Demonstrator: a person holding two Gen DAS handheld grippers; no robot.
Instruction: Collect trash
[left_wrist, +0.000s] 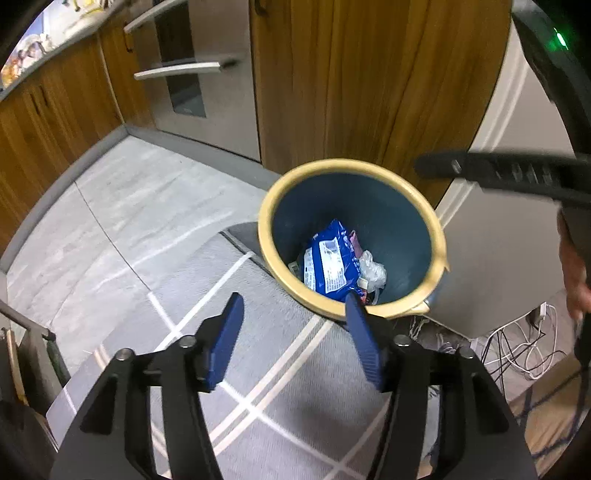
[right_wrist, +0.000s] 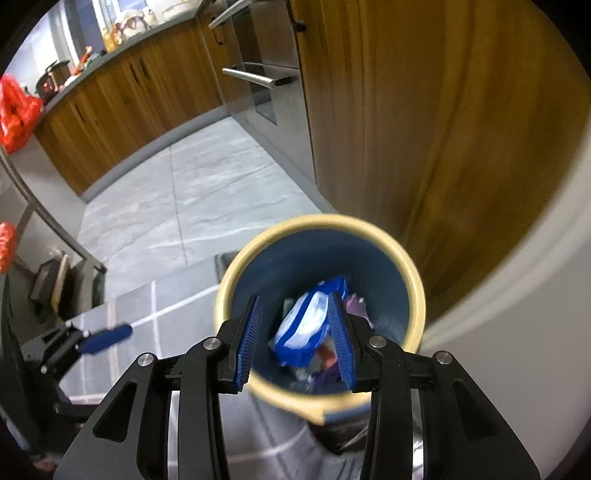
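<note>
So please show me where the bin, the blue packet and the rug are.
bin (left_wrist: 269, 236): left wrist view, on its yellow rim, left side.
blue packet (left_wrist: 332, 264): left wrist view, on its white label.
rug (left_wrist: 280, 365): left wrist view, on the grey part between the fingers.

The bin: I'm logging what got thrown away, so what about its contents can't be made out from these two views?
- Left wrist view: print on the blue-and-white plastic packet is too small to read; items beneath it in the yellow-rimmed blue round bin are covered.
- Left wrist view: the crumpled clear plastic is unidentifiable.
- Right wrist view: motion blur smears everything; the right tongs cover the packet's edges.
</note>
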